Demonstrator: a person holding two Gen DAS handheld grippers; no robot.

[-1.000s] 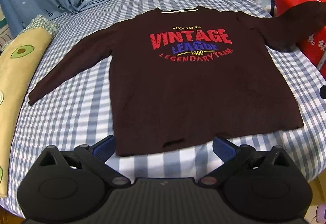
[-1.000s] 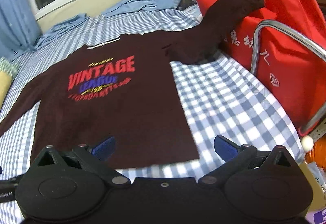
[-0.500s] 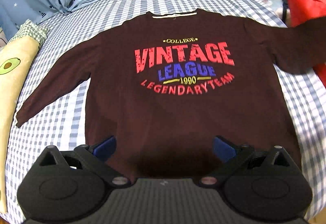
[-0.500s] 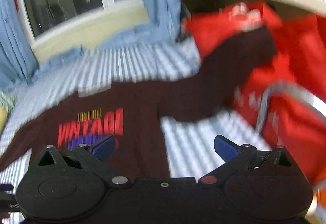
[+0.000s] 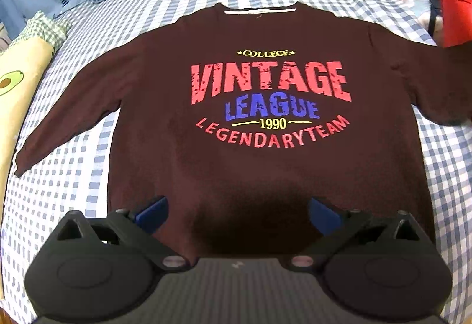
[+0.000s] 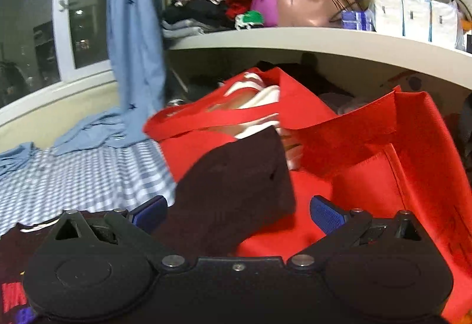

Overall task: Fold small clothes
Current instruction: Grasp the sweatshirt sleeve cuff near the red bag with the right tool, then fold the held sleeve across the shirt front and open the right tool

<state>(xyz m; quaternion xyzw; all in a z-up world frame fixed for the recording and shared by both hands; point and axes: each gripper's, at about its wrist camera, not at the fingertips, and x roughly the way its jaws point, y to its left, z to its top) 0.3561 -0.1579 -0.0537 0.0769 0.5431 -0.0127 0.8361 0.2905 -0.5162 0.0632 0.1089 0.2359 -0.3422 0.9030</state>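
The maroon sweatshirt (image 5: 265, 164) lies face up on the checked bedsheet (image 5: 67, 176). Over its hem the left gripper (image 5: 237, 210) hangs spread, grasping nothing. Right of the sweatshirt, the right gripper (image 6: 236, 212) gapes around a sleeve (image 6: 236, 176) draped on the red tote bag (image 6: 398, 170).

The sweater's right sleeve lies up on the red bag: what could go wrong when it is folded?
1. The sleeve rests on the red bag; pulling it might drag or tip the bag.
2. The open right gripper could pinch the bag's strap together with the cuff.
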